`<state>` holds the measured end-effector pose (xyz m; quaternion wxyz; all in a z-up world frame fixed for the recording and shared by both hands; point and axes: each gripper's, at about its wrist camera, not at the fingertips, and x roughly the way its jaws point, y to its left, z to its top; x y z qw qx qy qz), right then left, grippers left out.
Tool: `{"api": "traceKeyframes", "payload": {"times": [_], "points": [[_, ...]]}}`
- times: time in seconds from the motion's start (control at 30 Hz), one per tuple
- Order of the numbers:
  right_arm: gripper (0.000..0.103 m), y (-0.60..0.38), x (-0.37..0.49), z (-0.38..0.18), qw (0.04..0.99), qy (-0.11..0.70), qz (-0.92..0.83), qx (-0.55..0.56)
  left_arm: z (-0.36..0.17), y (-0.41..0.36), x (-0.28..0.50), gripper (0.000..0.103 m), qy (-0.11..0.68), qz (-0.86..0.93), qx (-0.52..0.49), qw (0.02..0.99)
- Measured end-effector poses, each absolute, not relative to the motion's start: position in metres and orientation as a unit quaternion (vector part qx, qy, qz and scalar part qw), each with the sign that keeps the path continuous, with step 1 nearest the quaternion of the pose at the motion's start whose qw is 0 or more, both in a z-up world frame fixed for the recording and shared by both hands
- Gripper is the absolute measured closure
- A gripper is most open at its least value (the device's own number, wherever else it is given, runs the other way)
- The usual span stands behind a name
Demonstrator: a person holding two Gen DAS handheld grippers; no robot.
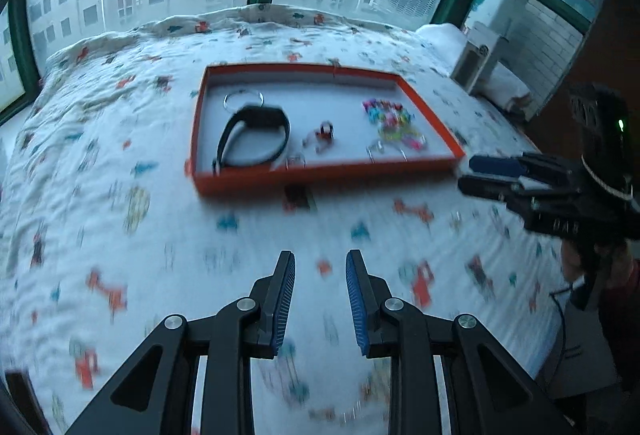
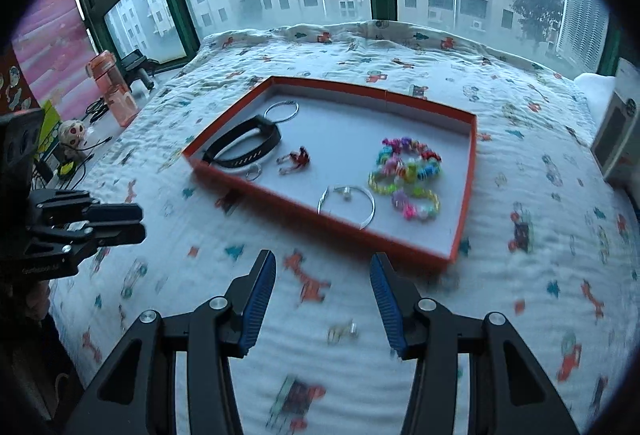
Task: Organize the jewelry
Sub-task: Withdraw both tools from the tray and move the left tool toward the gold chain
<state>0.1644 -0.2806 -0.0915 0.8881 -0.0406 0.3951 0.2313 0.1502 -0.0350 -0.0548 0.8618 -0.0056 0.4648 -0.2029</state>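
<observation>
An orange-rimmed tray (image 1: 320, 177) (image 2: 466, 171) lies on the patterned bedspread. In it are a black wristband (image 1: 256, 143) (image 2: 244, 149), a silver hoop (image 2: 281, 111), a small red charm (image 2: 296, 159), a silver bangle (image 2: 347, 205) and colourful bead bracelets (image 1: 396, 123) (image 2: 408, 173). A small pale piece of jewelry (image 2: 342, 331) lies on the bedspread between my right gripper's fingers. My left gripper (image 1: 320, 295) is open and empty, short of the tray; in the right wrist view (image 2: 132, 223) its jaws look close together. My right gripper (image 2: 323, 295) is open; in the left wrist view it (image 1: 468, 175) is by the tray's right corner.
Windows run behind the bed. A white box (image 2: 616, 139) stands at the right edge of the bed. At the left are a pink bottle (image 2: 114, 91), a small skull figure (image 2: 74, 135), cables and a black device (image 2: 138, 69).
</observation>
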Motion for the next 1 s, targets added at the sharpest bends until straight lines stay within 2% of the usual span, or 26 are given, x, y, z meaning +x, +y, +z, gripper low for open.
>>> {"api": "traceKeyframes", "payload": {"times": [0.37,0.73,1.0], "points": [[0.049,-0.289,0.107,-0.111,0.887,0.403,0.219,-0.053,-0.073,-0.041,0.041,0.074,0.48,-0.222,0.021,0.848],[0.049,-0.302,0.083,-0.133,0.881,0.426,0.203,-0.032,-0.098,-0.051,0.025,0.074,0.506,-0.239,0.021,0.828],[0.049,-0.304,0.083,-0.136,0.881,0.429,0.2,-0.024,-0.102,-0.058,0.03,0.075,0.493,-0.233,0.046,0.837]]}}
